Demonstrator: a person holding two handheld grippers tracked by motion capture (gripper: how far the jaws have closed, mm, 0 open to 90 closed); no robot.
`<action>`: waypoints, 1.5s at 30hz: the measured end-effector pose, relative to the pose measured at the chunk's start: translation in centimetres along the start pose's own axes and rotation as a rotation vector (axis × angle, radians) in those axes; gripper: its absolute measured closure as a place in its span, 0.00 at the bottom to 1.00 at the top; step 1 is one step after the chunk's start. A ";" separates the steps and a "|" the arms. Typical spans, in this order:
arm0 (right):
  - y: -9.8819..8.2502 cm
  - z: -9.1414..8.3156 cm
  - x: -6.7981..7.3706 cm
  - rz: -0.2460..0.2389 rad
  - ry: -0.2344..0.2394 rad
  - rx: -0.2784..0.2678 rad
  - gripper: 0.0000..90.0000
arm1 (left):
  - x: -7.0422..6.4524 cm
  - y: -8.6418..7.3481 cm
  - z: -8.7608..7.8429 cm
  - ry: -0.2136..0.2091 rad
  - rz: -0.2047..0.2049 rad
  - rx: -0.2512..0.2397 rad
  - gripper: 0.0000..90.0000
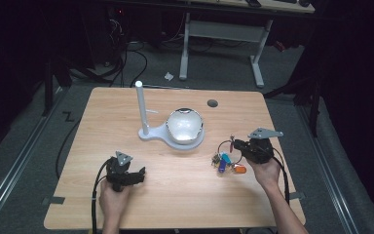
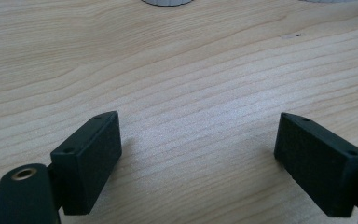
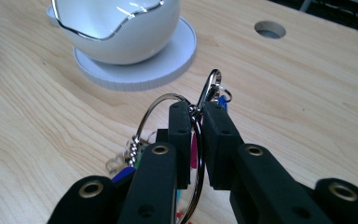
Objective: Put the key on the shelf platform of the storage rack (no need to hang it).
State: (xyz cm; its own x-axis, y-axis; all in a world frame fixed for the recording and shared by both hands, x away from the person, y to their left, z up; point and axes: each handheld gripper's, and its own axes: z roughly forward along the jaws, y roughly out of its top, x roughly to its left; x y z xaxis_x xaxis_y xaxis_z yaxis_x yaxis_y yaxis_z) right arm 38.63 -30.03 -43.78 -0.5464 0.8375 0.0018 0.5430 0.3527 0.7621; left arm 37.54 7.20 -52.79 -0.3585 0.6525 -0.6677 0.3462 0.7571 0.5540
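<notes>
The right gripper (image 3: 196, 116) is pinching a big metal key ring (image 3: 168, 140) between its closed jaws. Little colored tags (image 1: 226, 163) are hanging from the ring, and they are dangling just over the table (image 1: 175, 195), on the right side, near the person's right hand (image 1: 265, 170). The left gripper (image 1: 136, 176) is resting low over the wood with its jaws wide open, holding nothing.

I think the picking-up step is going on now. A white stand (image 1: 143, 131) with a tall post (image 1: 140, 105) and an egg-shaped bowl (image 1: 185, 125) is sitting in the middle. Next, I guess the ring needs carrying over there, kept steady so the tags are not swinging, then lowered onto the post or into the bowl.
</notes>
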 end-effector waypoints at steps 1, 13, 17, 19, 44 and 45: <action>0.0 0.0 0.0 0.000 0.000 0.000 0.92 | 0.0 0.0 0.0 0.000 0.000 0.000 0.17; 2.3 -2.6 0.2 -0.023 0.035 -0.059 0.92 | 0.0 0.0 0.0 0.000 0.000 0.000 0.17; 3.3 -3.5 0.2 -0.024 0.058 -0.083 0.92 | 0.0 0.0 0.0 0.001 -0.002 0.000 0.17; 3.7 -3.9 0.3 -0.026 0.070 -0.100 0.92 | 0.0 0.0 0.0 0.004 -0.008 0.002 0.17; 9.4 -5.7 0.9 -0.070 0.174 -0.165 0.92 | -0.1 0.0 0.0 0.004 -0.010 0.001 0.17; 9.5 -5.7 1.0 -0.069 0.177 -0.166 0.92 | 0.0 0.0 0.0 0.001 -0.004 -0.001 0.17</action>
State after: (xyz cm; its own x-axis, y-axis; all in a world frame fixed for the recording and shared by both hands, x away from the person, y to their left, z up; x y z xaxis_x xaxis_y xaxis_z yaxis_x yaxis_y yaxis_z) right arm 39.65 -28.21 -32.81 -0.6895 0.7226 0.0485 0.3964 0.3206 0.8603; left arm 37.55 7.18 -52.77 -0.3611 0.6491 -0.6695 0.3439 0.7601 0.5514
